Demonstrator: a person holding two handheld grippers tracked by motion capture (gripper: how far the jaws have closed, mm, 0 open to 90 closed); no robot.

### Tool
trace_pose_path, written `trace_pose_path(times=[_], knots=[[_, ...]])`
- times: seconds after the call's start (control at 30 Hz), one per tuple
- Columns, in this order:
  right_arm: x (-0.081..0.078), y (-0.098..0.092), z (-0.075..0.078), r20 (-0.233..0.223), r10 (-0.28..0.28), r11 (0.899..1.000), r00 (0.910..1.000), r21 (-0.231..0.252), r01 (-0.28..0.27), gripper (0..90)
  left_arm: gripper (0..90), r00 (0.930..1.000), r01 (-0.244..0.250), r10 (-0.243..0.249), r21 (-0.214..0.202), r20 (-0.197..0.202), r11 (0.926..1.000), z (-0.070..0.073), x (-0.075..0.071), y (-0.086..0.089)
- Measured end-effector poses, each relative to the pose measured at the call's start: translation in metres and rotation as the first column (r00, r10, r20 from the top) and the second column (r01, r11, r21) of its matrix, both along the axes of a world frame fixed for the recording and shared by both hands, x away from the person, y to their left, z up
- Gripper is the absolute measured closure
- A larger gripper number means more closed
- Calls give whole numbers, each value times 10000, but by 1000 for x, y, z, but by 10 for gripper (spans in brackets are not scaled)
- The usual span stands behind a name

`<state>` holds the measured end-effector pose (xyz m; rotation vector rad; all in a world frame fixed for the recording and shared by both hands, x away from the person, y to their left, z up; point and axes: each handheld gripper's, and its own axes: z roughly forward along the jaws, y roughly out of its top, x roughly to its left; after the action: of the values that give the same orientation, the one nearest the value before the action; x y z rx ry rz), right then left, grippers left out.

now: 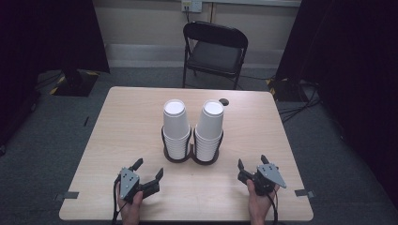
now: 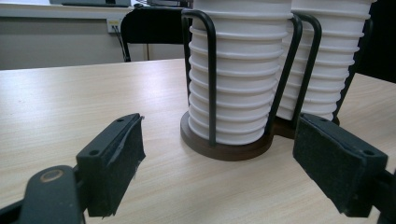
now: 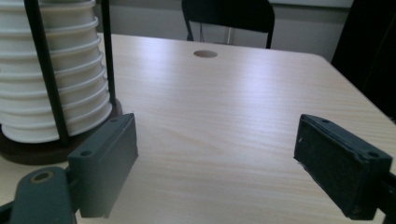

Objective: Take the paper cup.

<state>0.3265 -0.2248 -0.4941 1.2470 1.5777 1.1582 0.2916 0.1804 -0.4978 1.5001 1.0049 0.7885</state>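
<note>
Nearest to us, low in the high view, we hold the left black two-jaw gripper and the right black two-jaw gripper on the pale wooden table, both with jaws spread wide and nothing between them. At the centre of the frame, well apart from both, stand two stacks of white ribbed paper cups in a dark double wire holder with round bases. At the top centre we see a black folding chair.

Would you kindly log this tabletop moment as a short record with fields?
Surface: wooden table
Holder: dark double cup rack, near the table's middle
Left stack: white paper cups, upside down, nested
Right stack: white paper cups, upside down, nested
Left claw: open, empty, short of the rack
Right claw: open, empty, beside the rack
Behind table: black folding chair
</note>
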Motion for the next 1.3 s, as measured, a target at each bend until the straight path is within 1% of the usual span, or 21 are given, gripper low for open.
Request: trace_pose_path(times=[0.03,0.07,0.1,0.3,0.4,0.47,0.57,0.6,0.63,0.7,0.8,0.83,0.87,1.0,1.03,1.1,1.13,1.17,1.23,1.27,1.3], knots=[[2,0,0,-411,184,9998,9990,5,-184,131,161,10000,20,-20,35,-2,10000,0,0,0],[2,0,0,-411,184,9998,9990,5,-184,131,161,10000,48,-48,38,-7,10000,0,0,0],[3,1,1,-653,299,9995,9974,105,-293,134,161,10000,67,-67,47,-11,10000,0,0,0],[1,2,1,-511,522,9983,9973,284,-508,146,162,9997,237,-237,153,9,9996,0,0,-1],[2,4,2,-513,732,9962,9960,512,-706,148,162,9998,203,-203,132,21,9997,0,0,-1],[3,7,3,-501,814,9924,9954,970,-763,170,162,9998,191,-191,124,10,9997,0,0,0],[2,14,3,-307,623,9942,9976,894,-593,200,158,9999,81,-81,51,-73,10000,0,1,0],[1,17,2,-275,791,9923,9965,975,-761,208,158,10000,50,-50,-62,-72,10000,0,1,0],[1,22,3,-269,1225,9881,9921,970,-1194,229,159,10000,63,-64,-101,-49,9999,0,1,1],[0,24,4,-254,1285,9870,9914,1010,-1254,228,161,9999,100,-101,-142,-22,9998,0,0,2],[-2,28,11,-6,1757,9751,9844,1378,-1739,227,172,9999,167,-168,-118,0,9998,0,0,1],[-1,31,17,77,2045,9661,9788,1591,-2031,229,175,9998,181,-181,-104,13,9998,0,0,1],[-1,32,20,77,2191,9625,9757,1624,-2175,237,175,9997,223,-223,-60,33,9997,0,0,1],[1,38,30,284,2474,9592,9685,1337,-2489,261,176,9996,278,-278,19,36,9996,0,0,1],[2,39,34,238,2580,9572,9658,1294,-2589,262,176,9996,289,-289,28,42,9996,0,0,1],[2,43,44,386,2798,9514,9593,1226,-2824,263,176,9996,289,-289,-3,59,9996,0,0,1],[2,43,44,386,2798,9514,9593,1226,-2824,263,176,9996,292,-292,-8,62,9996,0,0,1],[3,43,47,493,2881,9478,9563,1277,-2921,264,176,9995,293,-293,-16,64,9996,0,0,1],[3,46,56,796,2923,9469,9530,1155,-3001,263,176,9995,310,-310,-10,61,9995,0,0,1],[3,46,56,796,2923,9469,9530,1155,-3001,263,176,9995,313,-313,-6,57,9995,0,0,1],[5,46,62,914,3104,9390,9462,1255,-3201,264,182,9994,347,-347,-78,11,9994,0,1,2]])
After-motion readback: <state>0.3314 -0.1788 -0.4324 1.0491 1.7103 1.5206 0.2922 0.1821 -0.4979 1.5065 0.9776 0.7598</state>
